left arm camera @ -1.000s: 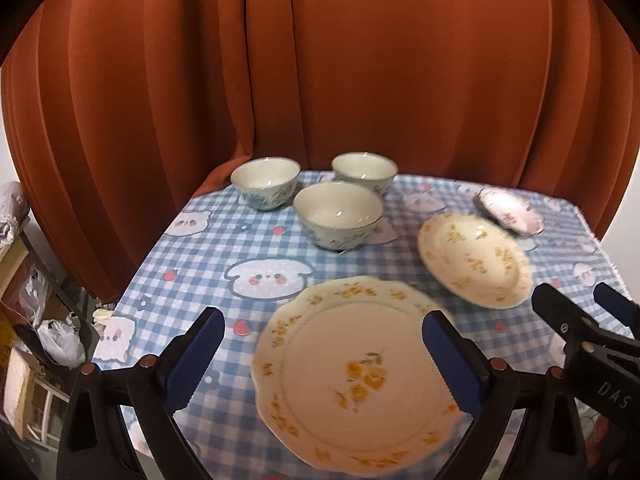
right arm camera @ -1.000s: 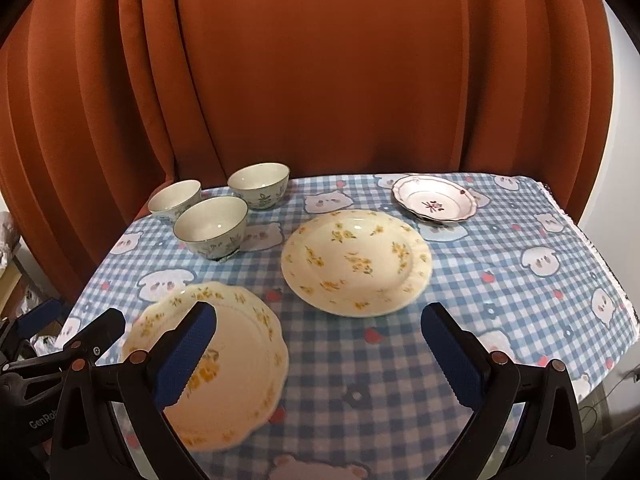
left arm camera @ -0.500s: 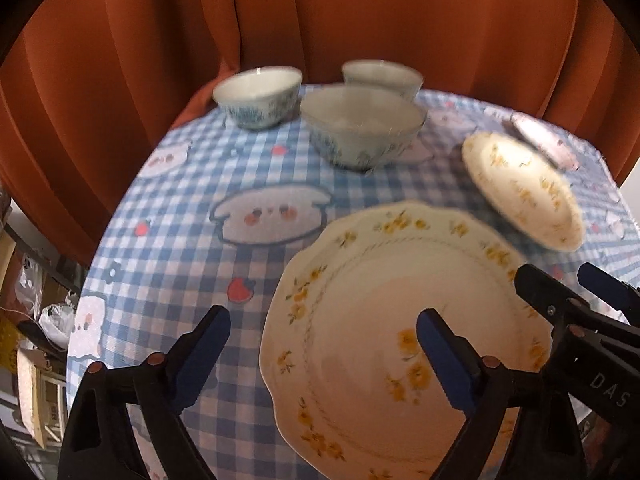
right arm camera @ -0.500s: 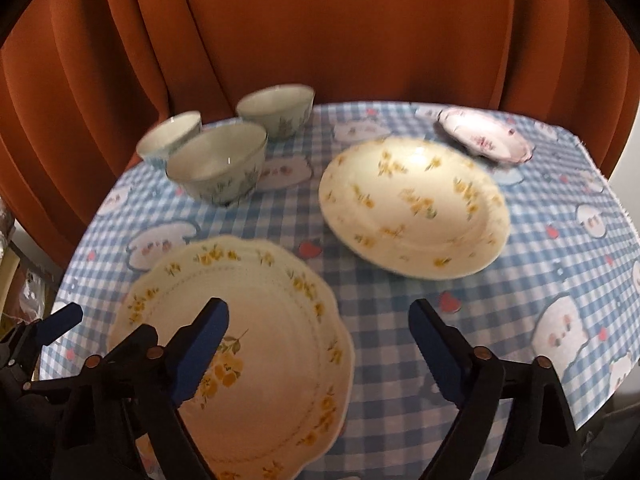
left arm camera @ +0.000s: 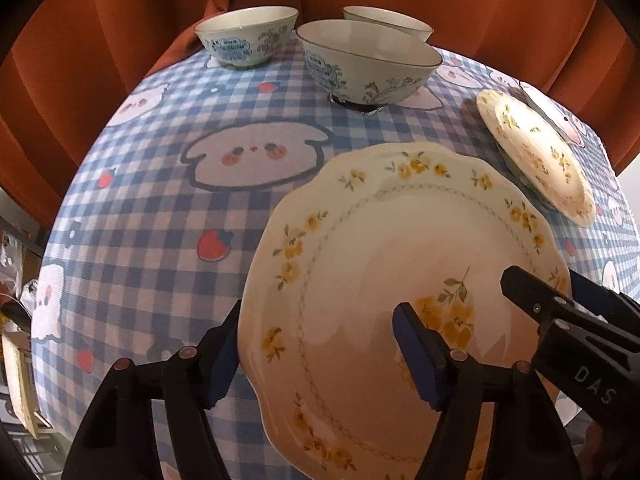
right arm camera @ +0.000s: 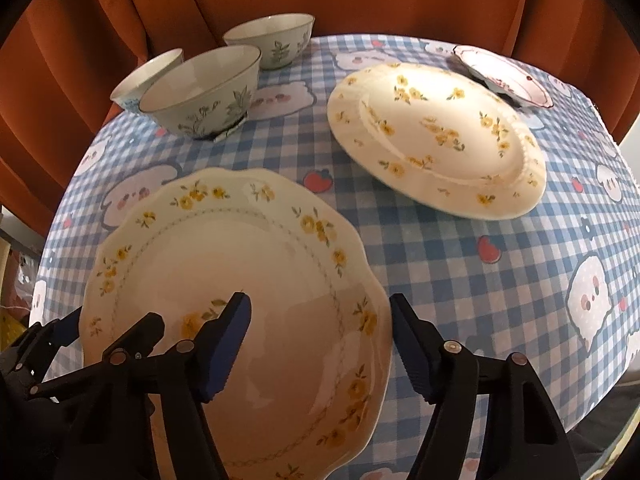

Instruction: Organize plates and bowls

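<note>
Gleaming scalloped floral plate [left arm camera: 372, 264], checked tablecloth [left arm camera: 160, 208]

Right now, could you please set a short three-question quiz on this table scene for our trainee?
1. How many bowls stand at the far side of the table?
2. True or false: each hand-held gripper straddles an opposite edge of the scalloped plate.
3. Which dish lies farthest right: A) small pink-rimmed plate, B) round flowered plate, C) nearest bowl?

Key: 1. three; 2. true; 3. A
</note>
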A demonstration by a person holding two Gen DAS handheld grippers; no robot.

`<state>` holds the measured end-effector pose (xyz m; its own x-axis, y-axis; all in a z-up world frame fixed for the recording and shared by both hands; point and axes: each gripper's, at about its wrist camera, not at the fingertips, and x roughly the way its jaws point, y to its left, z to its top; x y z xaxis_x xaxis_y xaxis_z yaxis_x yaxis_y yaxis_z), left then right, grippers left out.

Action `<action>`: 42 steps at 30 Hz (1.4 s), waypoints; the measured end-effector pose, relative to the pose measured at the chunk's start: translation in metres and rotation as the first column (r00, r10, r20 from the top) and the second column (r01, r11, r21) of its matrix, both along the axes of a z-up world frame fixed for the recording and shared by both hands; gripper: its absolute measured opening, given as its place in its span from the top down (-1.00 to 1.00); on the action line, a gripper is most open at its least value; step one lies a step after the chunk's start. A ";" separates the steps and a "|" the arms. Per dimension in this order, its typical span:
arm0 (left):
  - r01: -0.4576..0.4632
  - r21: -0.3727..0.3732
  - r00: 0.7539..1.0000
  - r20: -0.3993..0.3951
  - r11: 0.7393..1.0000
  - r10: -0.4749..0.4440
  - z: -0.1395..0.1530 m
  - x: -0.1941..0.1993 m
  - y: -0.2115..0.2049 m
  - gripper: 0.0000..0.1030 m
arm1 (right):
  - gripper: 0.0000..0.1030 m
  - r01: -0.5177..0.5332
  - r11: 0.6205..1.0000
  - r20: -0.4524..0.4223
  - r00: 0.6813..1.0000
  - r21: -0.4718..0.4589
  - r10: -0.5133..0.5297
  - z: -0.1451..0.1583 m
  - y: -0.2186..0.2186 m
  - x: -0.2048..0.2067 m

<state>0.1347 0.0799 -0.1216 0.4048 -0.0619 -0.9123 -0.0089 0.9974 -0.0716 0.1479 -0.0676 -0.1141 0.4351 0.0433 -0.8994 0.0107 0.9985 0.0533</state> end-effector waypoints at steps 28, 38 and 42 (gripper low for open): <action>0.025 -0.032 0.997 -0.076 0.999 -0.027 0.002 0.003 -0.001 -0.39 | -0.30 0.069 0.996 -0.146 0.986 -0.058 -0.077 -0.001 0.000 0.000; 0.058 -0.013 0.998 -0.037 0.998 -0.059 0.017 0.001 -0.023 -0.39 | -0.30 0.100 0.994 -0.113 0.988 -0.036 -0.103 0.013 -0.021 -0.007; 0.064 0.002 0.998 -0.018 0.998 -0.064 0.023 0.000 -0.036 -0.39 | -0.30 0.106 0.994 -0.097 0.990 -0.017 -0.107 0.017 -0.035 -0.010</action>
<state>0.1349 0.0435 -0.0986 0.3838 -0.0853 -0.9195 0.0537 0.9961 -0.0700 0.1382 -0.1029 -0.0968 0.3471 -0.0098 -0.9378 0.1218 0.9919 0.0347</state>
